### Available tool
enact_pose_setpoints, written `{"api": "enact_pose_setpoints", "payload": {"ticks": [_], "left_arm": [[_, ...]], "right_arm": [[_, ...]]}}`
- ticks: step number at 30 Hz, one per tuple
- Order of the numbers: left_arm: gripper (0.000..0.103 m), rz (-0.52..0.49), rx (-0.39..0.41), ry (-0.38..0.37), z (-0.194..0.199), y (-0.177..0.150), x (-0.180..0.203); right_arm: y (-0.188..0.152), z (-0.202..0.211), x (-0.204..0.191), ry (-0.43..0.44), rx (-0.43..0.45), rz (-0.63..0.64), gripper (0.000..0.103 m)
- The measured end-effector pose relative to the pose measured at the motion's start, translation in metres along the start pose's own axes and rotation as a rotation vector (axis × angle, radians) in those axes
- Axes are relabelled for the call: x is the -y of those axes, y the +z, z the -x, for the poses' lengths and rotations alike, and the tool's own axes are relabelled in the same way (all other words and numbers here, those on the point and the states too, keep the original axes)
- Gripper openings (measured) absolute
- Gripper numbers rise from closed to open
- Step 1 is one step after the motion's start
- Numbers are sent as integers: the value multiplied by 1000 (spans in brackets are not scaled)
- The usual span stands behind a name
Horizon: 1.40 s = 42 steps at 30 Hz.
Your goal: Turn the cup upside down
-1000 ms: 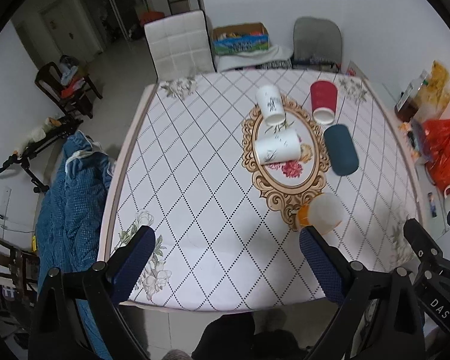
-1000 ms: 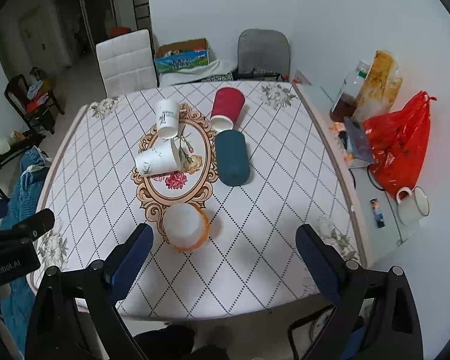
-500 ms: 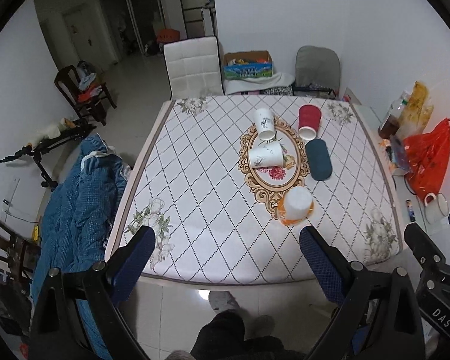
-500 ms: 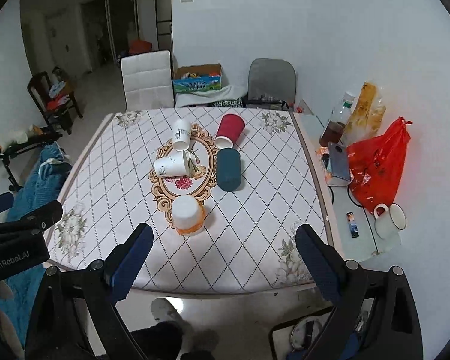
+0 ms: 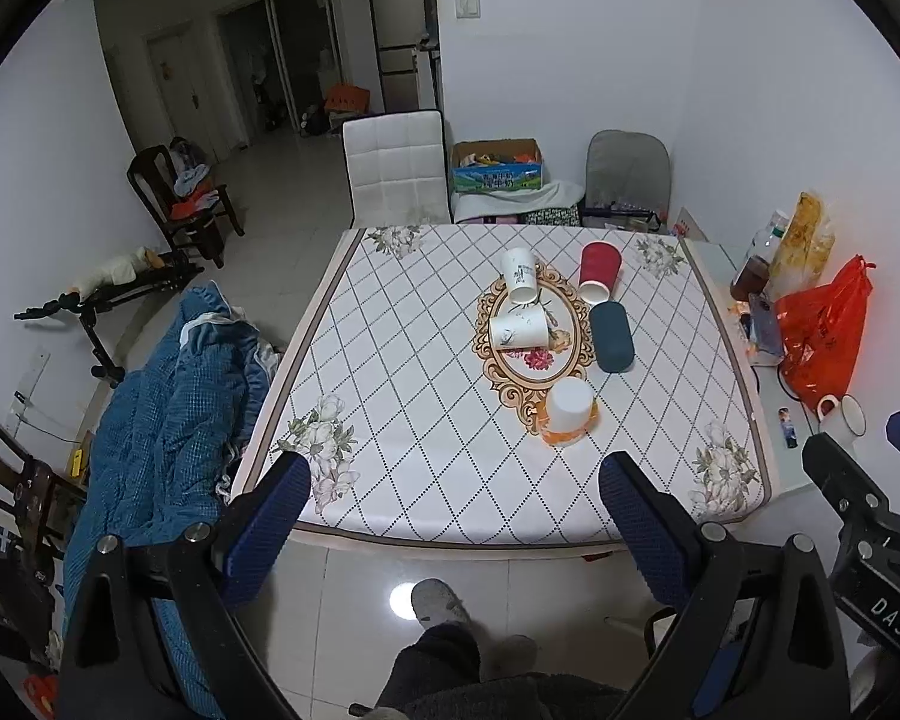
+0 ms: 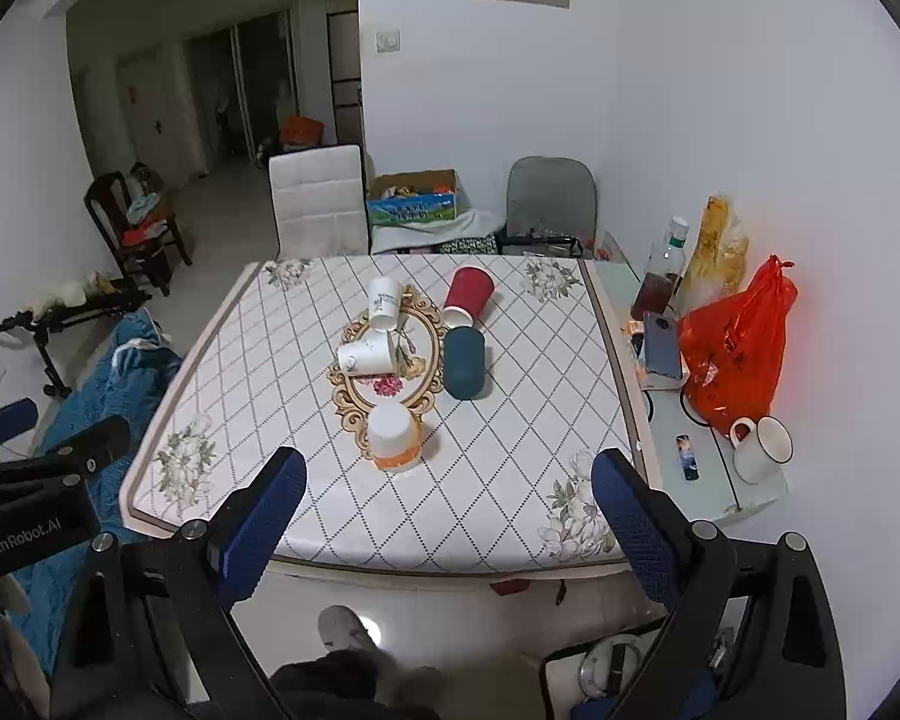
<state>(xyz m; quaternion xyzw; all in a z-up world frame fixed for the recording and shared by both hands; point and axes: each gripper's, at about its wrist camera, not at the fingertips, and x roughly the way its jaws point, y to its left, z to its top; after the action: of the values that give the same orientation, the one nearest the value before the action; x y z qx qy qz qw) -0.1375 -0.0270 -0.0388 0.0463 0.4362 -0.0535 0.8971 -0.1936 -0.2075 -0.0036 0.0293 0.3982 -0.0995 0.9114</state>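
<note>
Several cups lie on the patterned table (image 5: 402,420). A white and orange cup (image 5: 567,411) (image 6: 393,435) stands upside down nearest me. A white printed cup (image 5: 519,329) (image 6: 366,356) lies on its side, as do a second white cup (image 5: 519,275) (image 6: 383,303), a red cup (image 5: 599,271) (image 6: 467,296) and a dark teal cup (image 5: 611,336) (image 6: 464,361). My left gripper (image 5: 453,501) and right gripper (image 6: 447,495) are both open and empty, held back over the floor before the table's near edge.
A side table (image 6: 714,480) at the right holds a red bag (image 6: 735,360), a white mug (image 6: 759,447), a phone and bottles. A blue quilt (image 5: 162,420) lies left of the table. A white chair (image 5: 393,171) and a grey chair (image 5: 627,171) stand behind it.
Both grippers have pulled back and up from the table, so the cups look smaller and farther. The cups have not moved. Both grippers stay open.
</note>
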Motion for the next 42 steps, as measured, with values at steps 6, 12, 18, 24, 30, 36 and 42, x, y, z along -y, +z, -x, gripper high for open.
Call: {"api": "enact_pose_setpoints", "payload": {"ticks": [6, 12, 18, 24, 30, 36, 42], "left_arm": [[99, 16, 24, 14, 14, -1, -2], [99, 17, 17, 21, 17, -5, -1], [99, 7, 19, 25, 21, -9, 0], [99, 3, 22, 32, 22, -10, 1], [99, 2, 24, 28, 25, -12, 0], [99, -4, 24, 19, 29, -13, 2], [99, -5, 23, 15, 31, -12, 4]], "right_arm": [[3, 19, 5, -1, 25, 0, 98], [5, 25, 9, 10, 17, -9, 98], [5, 27, 9, 15, 15, 1, 98], [4, 28, 6, 25, 11, 1, 98], [6, 28, 6, 33, 9, 5, 98], [7, 27, 6, 34, 7, 5, 98], [5, 26, 6, 37, 4, 10, 98]]}}
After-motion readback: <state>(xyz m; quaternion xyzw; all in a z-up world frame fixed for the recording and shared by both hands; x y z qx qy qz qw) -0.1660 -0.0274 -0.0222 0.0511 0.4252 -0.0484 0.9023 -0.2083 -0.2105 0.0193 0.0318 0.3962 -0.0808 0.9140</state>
